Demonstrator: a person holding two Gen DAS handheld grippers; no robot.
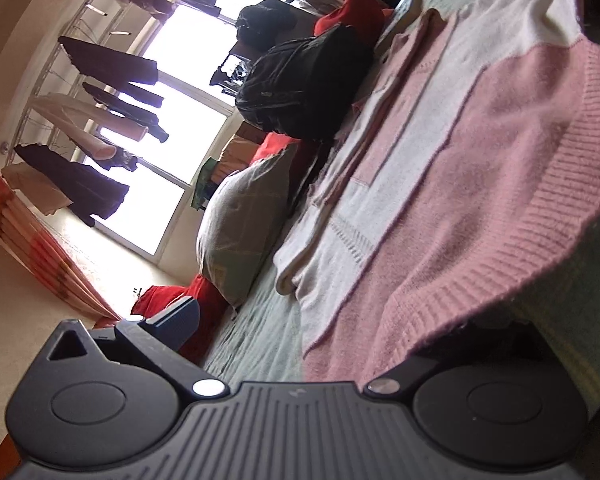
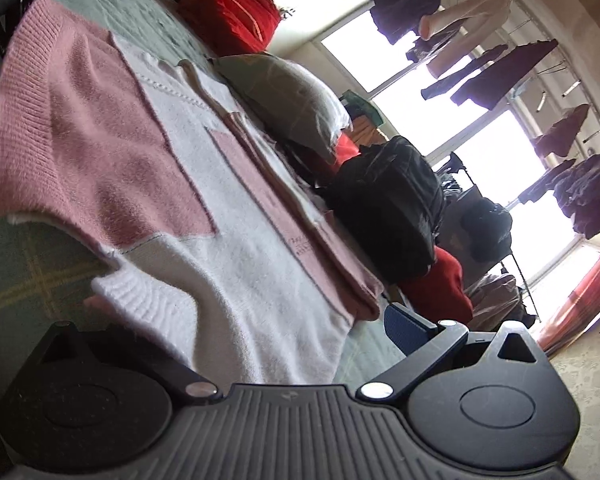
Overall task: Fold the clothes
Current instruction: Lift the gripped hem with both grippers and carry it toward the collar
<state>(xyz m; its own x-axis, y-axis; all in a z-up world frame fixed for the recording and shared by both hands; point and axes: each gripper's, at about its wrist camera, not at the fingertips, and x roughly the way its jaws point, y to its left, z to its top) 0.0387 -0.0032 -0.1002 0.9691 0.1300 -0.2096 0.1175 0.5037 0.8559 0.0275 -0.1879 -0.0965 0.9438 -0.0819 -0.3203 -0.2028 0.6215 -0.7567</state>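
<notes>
left tool (image 1: 300, 320) low, jaws apart, astride sweater (image 1: 480, 184) hem

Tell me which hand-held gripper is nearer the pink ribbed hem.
Left hand-held gripper: under the pink ribbed hem; right hand-held gripper: at the opposite white ribbed edge.

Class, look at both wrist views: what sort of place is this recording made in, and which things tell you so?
Most likely a bedroom in a home. A pink and white sweater lies on a green bedspread beside a pillow, and clothes hang drying on a rack by the bright window.
</notes>
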